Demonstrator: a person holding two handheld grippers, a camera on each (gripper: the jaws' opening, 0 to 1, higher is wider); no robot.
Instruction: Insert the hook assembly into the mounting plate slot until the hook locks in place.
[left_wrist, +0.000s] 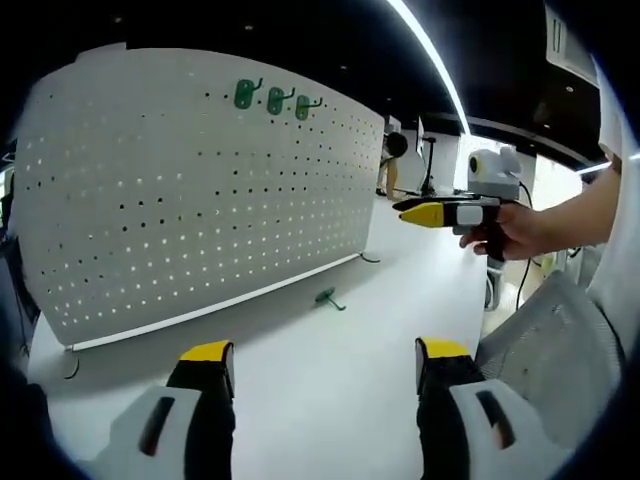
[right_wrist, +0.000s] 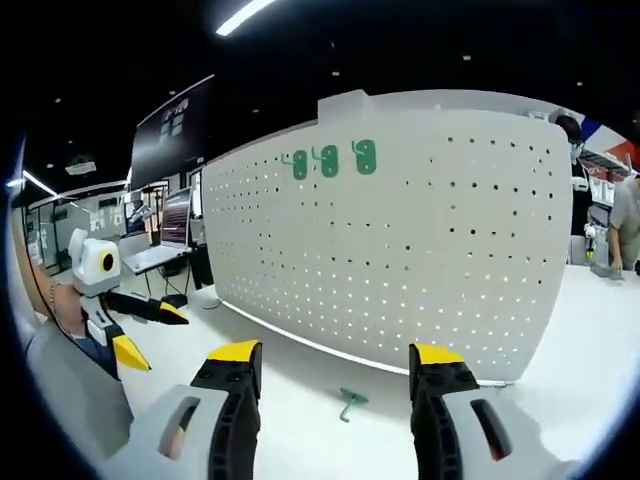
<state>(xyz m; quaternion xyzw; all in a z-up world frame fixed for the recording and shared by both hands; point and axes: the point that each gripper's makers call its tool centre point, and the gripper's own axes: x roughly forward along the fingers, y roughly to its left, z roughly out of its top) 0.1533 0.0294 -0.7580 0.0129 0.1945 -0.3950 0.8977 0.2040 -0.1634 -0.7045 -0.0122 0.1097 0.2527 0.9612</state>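
Note:
A white pegboard (left_wrist: 190, 190) (right_wrist: 420, 230) stands upright on the white table, with three green hooks (left_wrist: 275, 100) (right_wrist: 328, 160) hung in a row near its top. One more green hook (left_wrist: 327, 297) (right_wrist: 349, 401) lies loose on the table in front of the board. My left gripper (left_wrist: 325, 365) is open, low over the table and well short of the loose hook. My right gripper (right_wrist: 335, 370) is open too, with the loose hook lying between and just beyond its tips. In the left gripper view the right gripper (left_wrist: 440, 212) is held by a hand at the right.
The table (left_wrist: 330, 380) runs on white in front of the board. A person's arm (left_wrist: 580, 215) and light sleeve come in at the right. Behind the left gripper (right_wrist: 125, 320), desks with laptops (right_wrist: 165, 245) stand in the room. Another person (right_wrist: 625, 220) stands far right.

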